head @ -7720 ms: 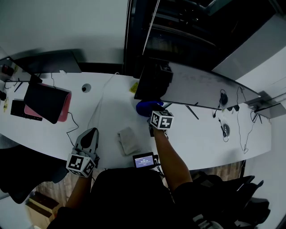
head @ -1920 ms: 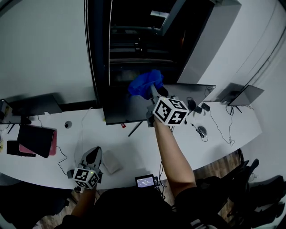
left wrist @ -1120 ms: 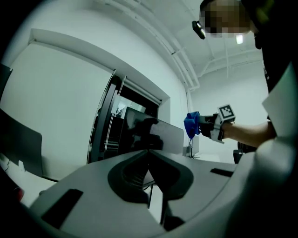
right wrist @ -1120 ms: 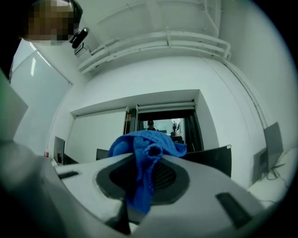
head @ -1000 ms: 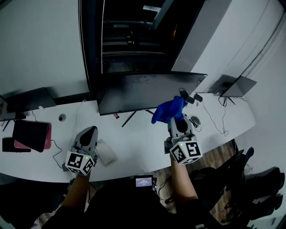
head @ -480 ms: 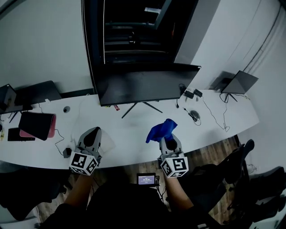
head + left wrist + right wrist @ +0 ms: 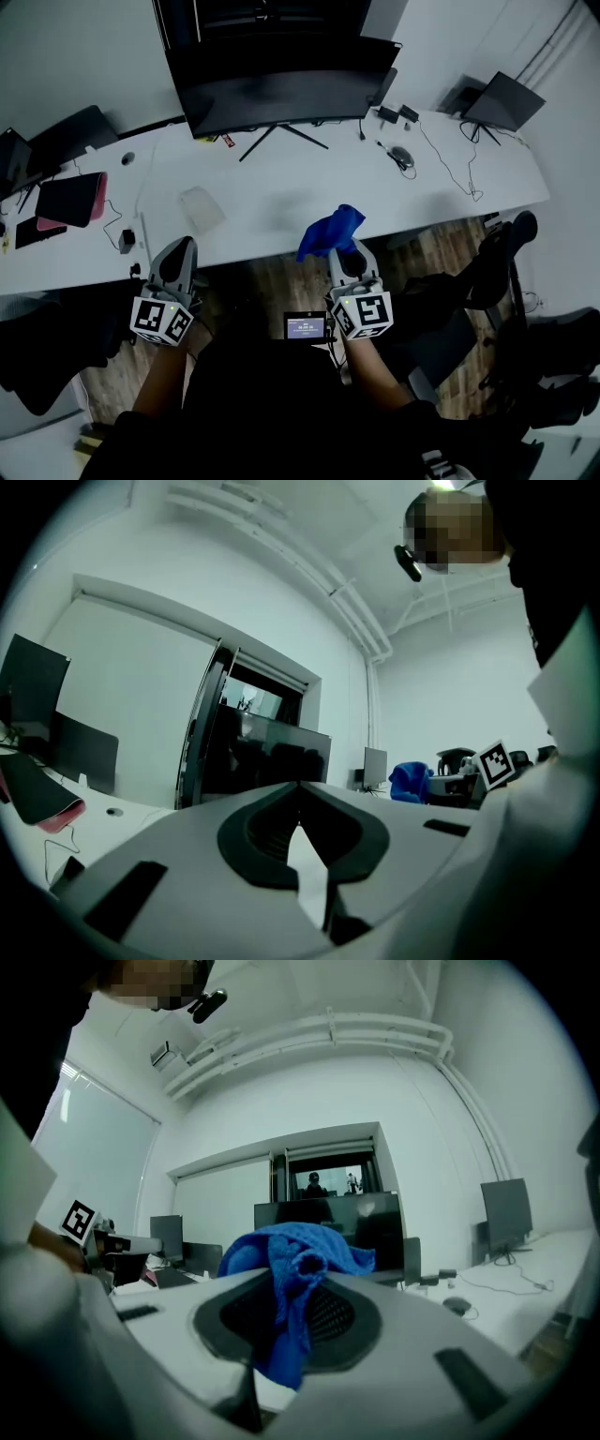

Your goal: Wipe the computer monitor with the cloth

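Head view: the computer monitor (image 7: 281, 82) stands at the top centre of the frame, on the far side of a long white table (image 7: 441, 173). The right claw (image 7: 341, 255) sits below centre, at the near edge of the table and well apart from the monitor, with a bunched blue cloth (image 7: 330, 231) sticking out of its tip. The left claw (image 7: 179, 247) is at lower left, pointing up the frame toward the table. A flat pale cloth (image 7: 200, 207) lies on the table just above it. A dark laptop (image 7: 507, 100) stands at upper right, and a small lit screen (image 7: 305, 326) shows at bottom centre between the two claws.

Left gripper view: the left claw (image 7: 300, 817) has its jaws together at the tips, with only a thin pale slit lower down and nothing between them. The monitor shows dark behind the jaws at centre, and the blue cloth (image 7: 410, 780) appears at mid right.

Right gripper view: the right claw (image 7: 281, 1321) is clamped on the blue cloth (image 7: 291, 1269), which bulges above the jaws and hangs down between the dark pads. The monitor (image 7: 328, 1215) stands beyond it at centre frame.
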Demonstrator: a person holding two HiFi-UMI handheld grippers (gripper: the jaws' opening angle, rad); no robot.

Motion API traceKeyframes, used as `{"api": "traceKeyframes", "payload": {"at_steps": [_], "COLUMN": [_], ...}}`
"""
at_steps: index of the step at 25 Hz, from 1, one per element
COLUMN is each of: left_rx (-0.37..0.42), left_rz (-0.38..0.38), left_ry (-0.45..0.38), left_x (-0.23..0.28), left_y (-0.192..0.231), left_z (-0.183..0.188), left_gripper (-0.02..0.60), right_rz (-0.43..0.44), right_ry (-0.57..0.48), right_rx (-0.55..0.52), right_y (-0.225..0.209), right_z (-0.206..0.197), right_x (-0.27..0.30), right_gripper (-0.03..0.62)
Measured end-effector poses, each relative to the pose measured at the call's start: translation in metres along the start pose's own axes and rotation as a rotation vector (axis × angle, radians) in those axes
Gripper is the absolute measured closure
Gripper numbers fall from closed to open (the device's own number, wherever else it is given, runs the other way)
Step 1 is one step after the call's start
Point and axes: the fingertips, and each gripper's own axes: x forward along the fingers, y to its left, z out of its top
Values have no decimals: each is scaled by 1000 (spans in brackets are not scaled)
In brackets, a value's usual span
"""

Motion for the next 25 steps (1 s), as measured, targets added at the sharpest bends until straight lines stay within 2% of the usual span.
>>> {"api": "traceKeyframes", "payload": {"at_steps": [4,12,18,25], "left_rx": [-2,6,7,5], "left_rz": [-7,-26,-28,-80], "left_ry": [8,70,79,93], "left_x": [-36,-100,-132,-155], "left_y": [-32,-67,-64,-53], "left_z": [-10,-25,-38,-37], "left_gripper": [586,586,586,586], "right_rz": [9,10,-8,-42], "right_ry": [19,70,96,110], "right_rx": [37,76,60,38], "right_y": [11,46,73,113], "right_z": [-19,-47,-54,-50], "right_x": [-40,-105,-130,-142], "right_gripper": [530,530,530,530]}}
